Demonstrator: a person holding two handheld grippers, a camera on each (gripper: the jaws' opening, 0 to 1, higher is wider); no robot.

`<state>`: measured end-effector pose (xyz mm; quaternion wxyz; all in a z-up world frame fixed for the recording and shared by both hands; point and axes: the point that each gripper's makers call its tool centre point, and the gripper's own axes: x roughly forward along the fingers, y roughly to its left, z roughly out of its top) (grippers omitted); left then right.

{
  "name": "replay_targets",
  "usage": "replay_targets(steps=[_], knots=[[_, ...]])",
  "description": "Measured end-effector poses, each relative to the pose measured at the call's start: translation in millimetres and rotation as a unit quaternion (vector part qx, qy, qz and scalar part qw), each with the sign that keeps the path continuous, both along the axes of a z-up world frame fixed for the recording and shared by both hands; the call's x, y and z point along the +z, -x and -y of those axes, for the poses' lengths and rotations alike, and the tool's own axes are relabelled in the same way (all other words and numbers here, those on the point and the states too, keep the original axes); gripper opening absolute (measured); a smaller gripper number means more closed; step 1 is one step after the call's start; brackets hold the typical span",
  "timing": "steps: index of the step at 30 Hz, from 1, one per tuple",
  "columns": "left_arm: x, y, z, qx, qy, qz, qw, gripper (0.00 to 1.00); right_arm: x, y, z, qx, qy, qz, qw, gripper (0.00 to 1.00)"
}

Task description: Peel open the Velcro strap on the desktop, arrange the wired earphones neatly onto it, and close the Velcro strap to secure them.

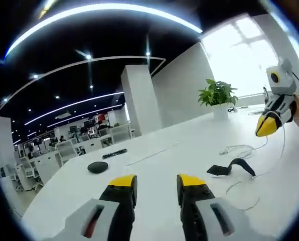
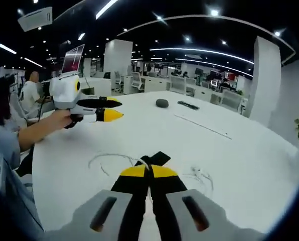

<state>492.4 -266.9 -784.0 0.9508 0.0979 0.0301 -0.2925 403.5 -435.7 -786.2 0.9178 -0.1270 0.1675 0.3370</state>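
With the right gripper (image 2: 149, 171) closed on the earphone cable (image 2: 107, 163) beside the Velcro strap (image 2: 158, 158), limp handling was expected

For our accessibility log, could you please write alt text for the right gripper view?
The right gripper, jaws closed, hangs over a black Velcro strap and loose white earphones on a white table. The left gripper is held open above the table.

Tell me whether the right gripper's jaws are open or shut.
Shut. In the right gripper view the yellow-tipped right gripper has its jaws pressed together; a thin white earphone cable runs toward them, but whether it is pinched cannot be told.
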Motion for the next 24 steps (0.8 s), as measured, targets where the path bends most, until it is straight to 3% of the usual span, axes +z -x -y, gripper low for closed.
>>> replay_targets(steps=[8, 14, 24], knots=[[12.9, 25.0, 30.2, -0.066, 0.005, 0.03, 0.9974, 0.36, -10.0, -4.6, -22.1, 0.015, -0.058, -0.028, 0.9978, 0.03], [17.5, 48.0, 40.7, -0.091, -0.001, 0.045, 0.9948, 0.36, -3.7, -13.5, -27.9, 0.016, -0.055, -0.01, 0.9983, 0.03], [23.6, 79.4, 45.3, -0.111, 0.03, 0.033, 0.9928, 0.34, 7.4, -17.4, -33.2, 0.02, -0.041, 0.016, 0.9988, 0.03]])
